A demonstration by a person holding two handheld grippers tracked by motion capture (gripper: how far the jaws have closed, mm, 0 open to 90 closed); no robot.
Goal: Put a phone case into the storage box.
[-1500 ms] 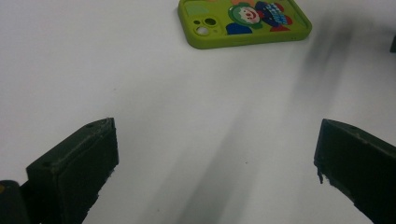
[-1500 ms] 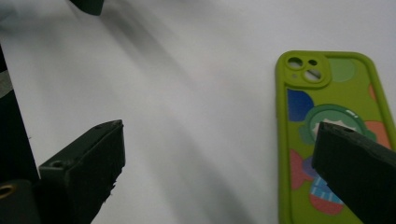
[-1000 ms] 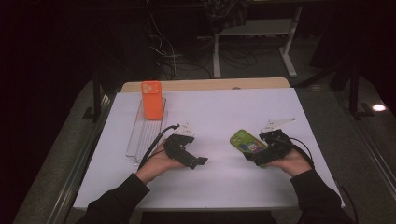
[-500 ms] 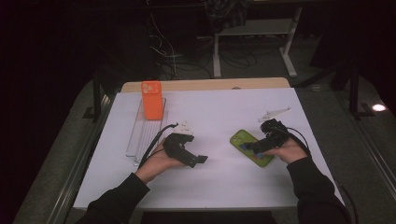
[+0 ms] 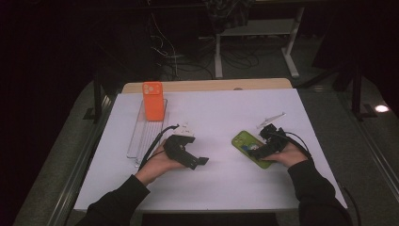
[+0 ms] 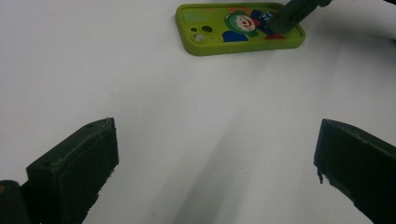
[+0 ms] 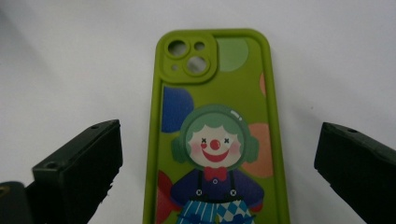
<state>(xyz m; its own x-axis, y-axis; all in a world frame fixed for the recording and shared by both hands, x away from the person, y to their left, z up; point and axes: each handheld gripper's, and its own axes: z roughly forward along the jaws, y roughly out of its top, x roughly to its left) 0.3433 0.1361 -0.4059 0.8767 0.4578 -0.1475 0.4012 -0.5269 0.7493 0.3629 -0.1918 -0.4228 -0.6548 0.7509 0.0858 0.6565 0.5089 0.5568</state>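
A green phone case with a clown picture [image 5: 248,147] [image 6: 240,26] [image 7: 214,130] lies flat, back up, on the white table [image 5: 226,113]. My right gripper [image 5: 258,151] [image 7: 215,163] is open over its near end, one jaw wide on each side and apart from it. My left gripper [image 5: 200,161] [image 6: 215,168] rests open on the bare table left of the case, nothing between its jaws. An orange phone case [image 5: 153,100] stands upright at the far end of a clear tray [image 5: 143,134].
A small white piece [image 5: 186,127] lies by the tray and a thin pale strip [image 5: 271,117] beyond the right hand. A wooden edge [image 5: 207,85] borders the table's far side. Dark floor, cables and a stand leg lie behind.
The green case went from raised in my right gripper to lying flat on the table. The right gripper's jaws have opened. The left gripper stayed in place.
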